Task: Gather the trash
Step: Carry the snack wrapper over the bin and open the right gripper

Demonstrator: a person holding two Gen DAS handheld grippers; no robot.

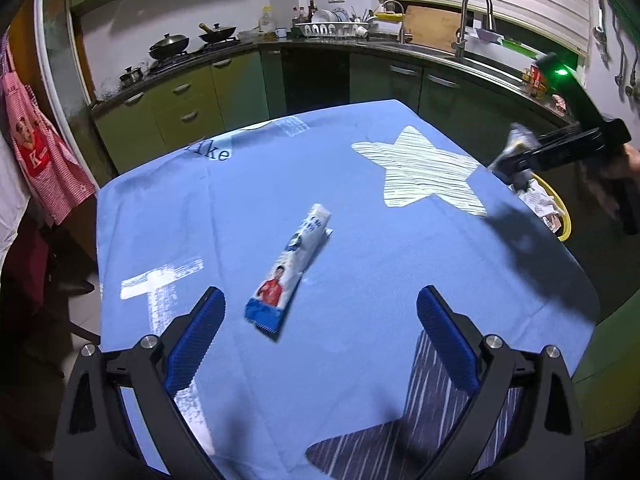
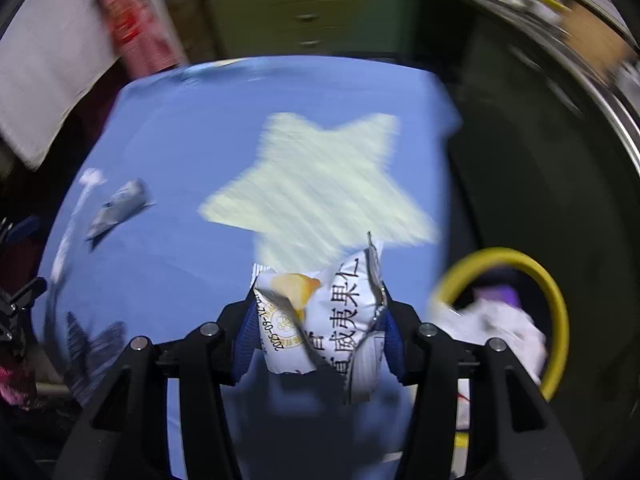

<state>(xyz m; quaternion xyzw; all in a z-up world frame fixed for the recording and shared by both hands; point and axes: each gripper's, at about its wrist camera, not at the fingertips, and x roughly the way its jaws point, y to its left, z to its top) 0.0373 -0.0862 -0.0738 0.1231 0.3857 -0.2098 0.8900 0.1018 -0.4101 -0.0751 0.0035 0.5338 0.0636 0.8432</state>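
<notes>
A long white and blue snack wrapper [image 1: 289, 270] lies flat on the blue tablecloth [image 1: 240, 208], just ahead of my left gripper [image 1: 320, 312], which is open and empty. It also shows in the right wrist view [image 2: 118, 208] at the far left. My right gripper [image 2: 318, 320] is shut on a crumpled white snack wrapper [image 2: 332, 312] with black characters, held above the table's right edge. In the left wrist view the right gripper [image 1: 520, 152] is at the far right, over the yellow-rimmed trash bin [image 1: 558, 200].
The yellow-rimmed bin [image 2: 556, 300] stands beside the table's right edge and holds white crumpled trash [image 2: 496, 328]. Green kitchen cabinets [image 1: 180, 104], a stove with pans [image 1: 188, 46] and a sink [image 1: 472, 28] lie beyond the table. A red apron [image 1: 36, 152] hangs at left.
</notes>
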